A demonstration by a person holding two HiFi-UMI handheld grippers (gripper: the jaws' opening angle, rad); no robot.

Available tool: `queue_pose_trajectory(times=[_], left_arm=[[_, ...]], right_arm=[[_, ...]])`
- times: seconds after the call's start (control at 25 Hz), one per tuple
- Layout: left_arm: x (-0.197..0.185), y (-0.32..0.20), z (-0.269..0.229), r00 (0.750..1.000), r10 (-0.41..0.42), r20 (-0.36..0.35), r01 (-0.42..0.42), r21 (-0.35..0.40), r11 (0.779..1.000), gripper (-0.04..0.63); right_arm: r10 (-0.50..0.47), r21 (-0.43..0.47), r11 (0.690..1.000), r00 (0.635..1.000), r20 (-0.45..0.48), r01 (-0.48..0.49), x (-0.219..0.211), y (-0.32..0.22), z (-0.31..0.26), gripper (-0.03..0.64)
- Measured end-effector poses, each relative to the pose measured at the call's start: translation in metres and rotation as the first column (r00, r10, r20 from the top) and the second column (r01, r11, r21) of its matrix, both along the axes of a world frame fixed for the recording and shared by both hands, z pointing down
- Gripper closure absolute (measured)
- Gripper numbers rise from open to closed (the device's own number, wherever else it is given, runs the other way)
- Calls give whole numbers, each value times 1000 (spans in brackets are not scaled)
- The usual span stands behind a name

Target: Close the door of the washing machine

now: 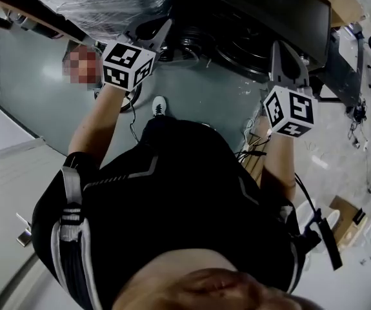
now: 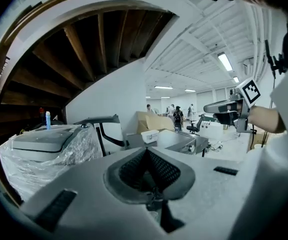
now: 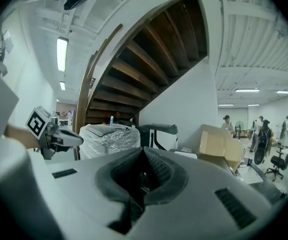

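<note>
Both grippers are held out level in front of the person, side by side and apart. In the head view my left gripper point(image 1: 161, 30) and right gripper point(image 1: 282, 51) point toward dark machinery at the top. A white washing machine point(image 3: 160, 135) with a dark raised door point(image 2: 99, 120) stands ahead by the white wall, well beyond both grippers. My left gripper point(image 2: 146, 151) is shut with nothing in it. My right gripper point(image 3: 144, 151) is also shut and holds nothing. Each gripper shows in the other's view: the right gripper point(image 2: 223, 107) and the left gripper point(image 3: 69, 139).
A plastic-wrapped appliance point(image 2: 43, 146) sits left of the washing machine under a wooden staircase point(image 3: 133, 69). Cardboard boxes point(image 3: 219, 143) stand to its right. People point(image 2: 178, 115) and office chairs are far back in the hall. Cables trail on the floor point(image 1: 17, 70).
</note>
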State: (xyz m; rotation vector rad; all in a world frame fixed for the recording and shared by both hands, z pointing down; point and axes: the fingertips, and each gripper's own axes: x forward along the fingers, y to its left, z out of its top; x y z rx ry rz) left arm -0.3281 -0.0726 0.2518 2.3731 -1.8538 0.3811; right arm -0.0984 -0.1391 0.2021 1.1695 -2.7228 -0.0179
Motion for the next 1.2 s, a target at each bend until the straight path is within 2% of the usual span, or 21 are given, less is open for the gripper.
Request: queue_pose_trajectory(times=[0.2,0.32,0.56,0.76,0.88,0.96,1.08,1.2], left_arm=[[-49,-18,33,997,64,53,-59,-86,994,592],[-72,-31,55,992,116,40,-110,-123,986,592],[-117,-53,114,989,142,49,-130,-201,971,592],[-133,-61,191,974,223,35,-199,-333,922,592],[-143,-70,226,975,224,-9,-212,-358,909,591],[-145,-77,249,971,239,-13,-226,-386,894,591],[-144,-80,290,955,295,-5,-264,-460,848,589],[-149,-84,332,936,350,35,-281,-521,806,571]], right_arm=[[35,-53,998,999,-15,-36,-53,-9,23,612],[45,-102,994,999,-27,-47,-82,-18,46,612],[62,-203,974,985,-162,-95,-125,-25,109,612],[67,-286,950,976,-206,-126,-155,-11,168,612],[62,-310,941,971,-231,-133,-173,-7,201,612],[47,-333,934,969,-242,-129,-183,-5,224,612],[25,-376,918,967,-253,-123,-199,2,258,612],[-6,-425,898,962,-272,-115,-220,11,296,612]])
